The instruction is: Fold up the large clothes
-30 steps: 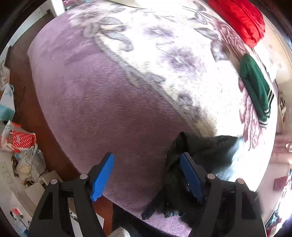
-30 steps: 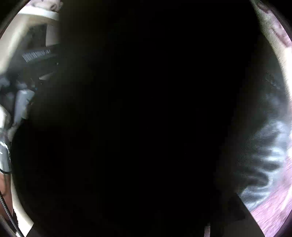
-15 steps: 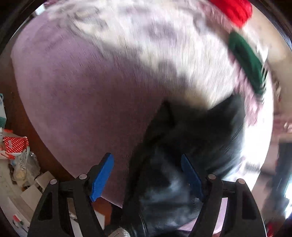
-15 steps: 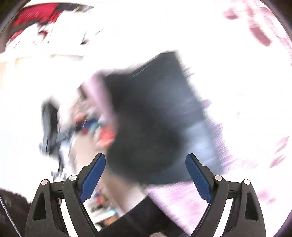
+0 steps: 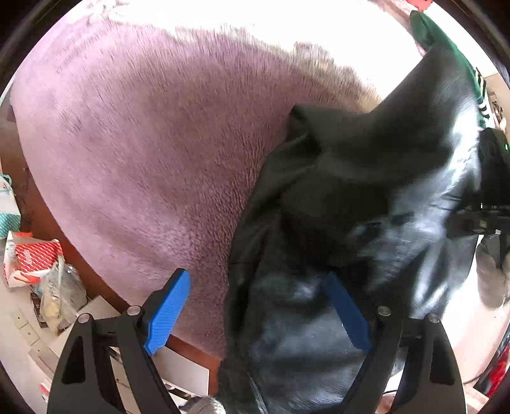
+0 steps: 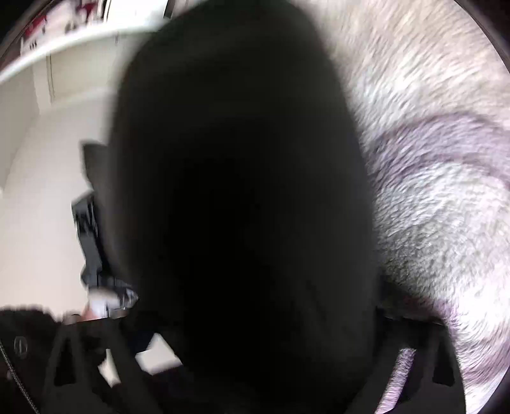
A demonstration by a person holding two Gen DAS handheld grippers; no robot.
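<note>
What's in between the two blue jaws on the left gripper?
In the left wrist view, purple blanket and part of the black jacket.

Black on mauve.
The garment point(image 5: 366, 197) is glossy black, the fleecy blanket point(image 5: 153, 133) mauve with pale greyish patterning; blue pads point(image 5: 167, 310); a green garment point(image 5: 427, 28) with white stripes.

Sunlit purple fleece bedspread point(image 5: 153, 133); cluttered white floor point(image 5: 22, 321) beside.

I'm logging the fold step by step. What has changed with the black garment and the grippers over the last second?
The black jacket has spread up and left across the purple blanket, and now blocks the right wrist view again. The left gripper stays open, gripping nothing.
</note>
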